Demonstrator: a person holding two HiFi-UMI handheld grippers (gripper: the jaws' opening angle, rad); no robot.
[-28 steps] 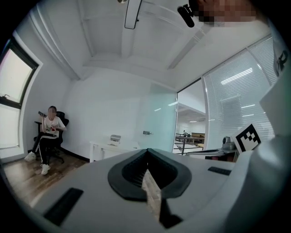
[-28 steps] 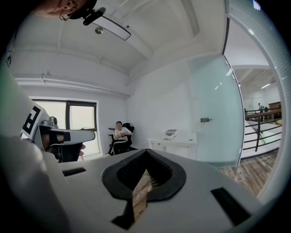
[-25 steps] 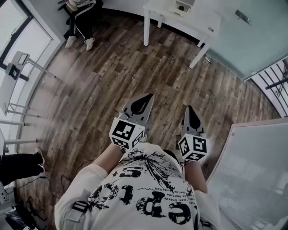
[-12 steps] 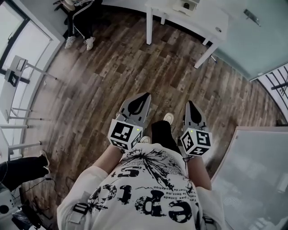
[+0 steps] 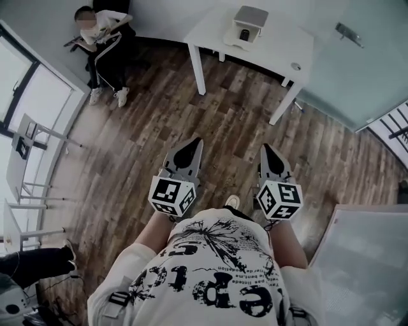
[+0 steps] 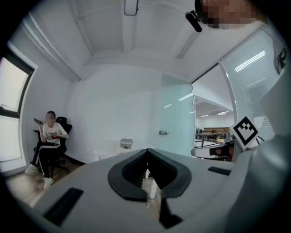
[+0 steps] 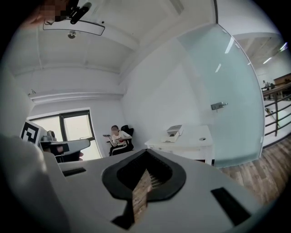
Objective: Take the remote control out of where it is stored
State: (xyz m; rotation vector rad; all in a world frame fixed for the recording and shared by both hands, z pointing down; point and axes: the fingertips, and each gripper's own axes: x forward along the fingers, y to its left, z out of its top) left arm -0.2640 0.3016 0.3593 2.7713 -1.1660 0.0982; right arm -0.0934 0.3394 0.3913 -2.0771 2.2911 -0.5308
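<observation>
No remote control is plainly visible. A white table [image 5: 280, 38] stands ahead by the wall, with a small white box [image 5: 247, 19] on it. Something dark sits in the box's open front; I cannot tell what it is. The same box [image 6: 126, 144] shows far off in the left gripper view, and the box [image 7: 174, 131] also shows in the right gripper view. Both grippers are held out at waist height over the wooden floor, well short of the table. My left gripper [image 5: 193, 144] is shut and empty. So is my right gripper [image 5: 266, 150], its tips meeting.
A person [image 5: 102, 38] sits on a chair at the far left by the wall. A frosted glass door [image 5: 357, 63] with a handle [image 5: 347, 28] is right of the table. A small round object [image 5: 296, 66] lies on the table. A pale panel [image 5: 370, 255] stands at my right; metal stands [image 5: 25, 146] at left.
The view has shifted forward: the table, the box and the seated person now show in full. Both grippers stay shut and side by side in front of the body.
</observation>
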